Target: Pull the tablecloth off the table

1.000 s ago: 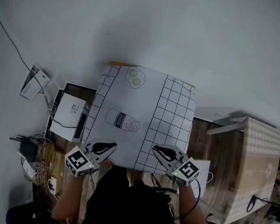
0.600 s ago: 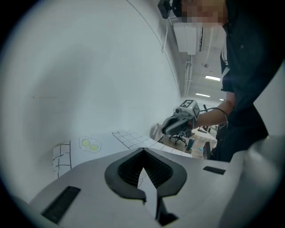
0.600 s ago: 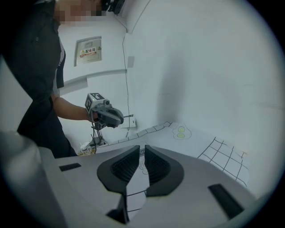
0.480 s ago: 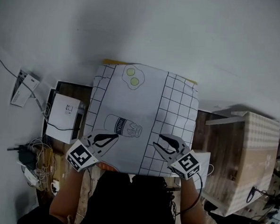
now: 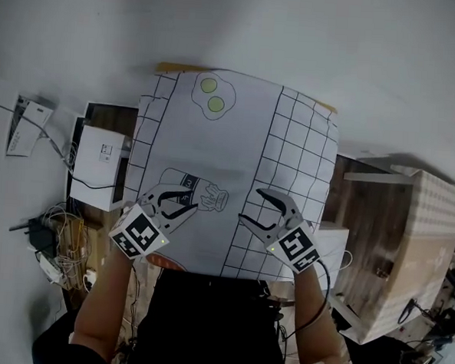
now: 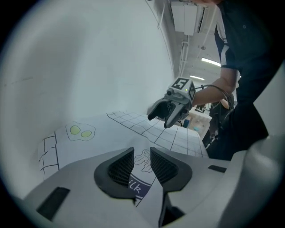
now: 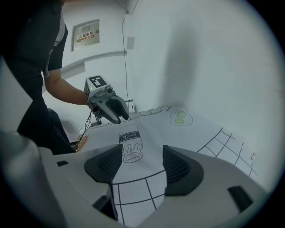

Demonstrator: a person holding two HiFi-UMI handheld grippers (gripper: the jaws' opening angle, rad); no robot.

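Both grippers have come forward from the near hem to the middle of the tablecloth [image 5: 238, 139]. Their jaws, closed a second ago, have just been opening.

1. Tablecloth: white, with a black grid down each long side. It lies spread flat on the table [image 5: 177, 67], of which only a yellow strip shows at the far corners. The far end meets the white wall, and the near end sits at the person's front.
2. Egg drawing [image 5: 212, 94]: at the far end of the cloth.
3. Milk drawing [image 5: 211, 198]: mid-cloth, between the two grippers and partly under the left one.
4. Left gripper [image 5: 181, 203]: over the milk drawing, pointing away from the person and downward. Its jaws stand a narrow gap apart and pinch nothing. The printed cloth shows through the gap, clear of the pads.
5. Right gripper [image 5: 251, 206]: level with the left, over the inner edge of the right-hand grid. Its jaws are spread wide with nothing pinched. Grid lines show between the pads, which do not press on the cloth.
6. White box [image 5: 98, 162]: on a dark surface just left of the table.
7. Cables [image 5: 55, 240]: tangled on the floor, near left.
8. Wooden unit [image 5: 377, 256]: right of the table.
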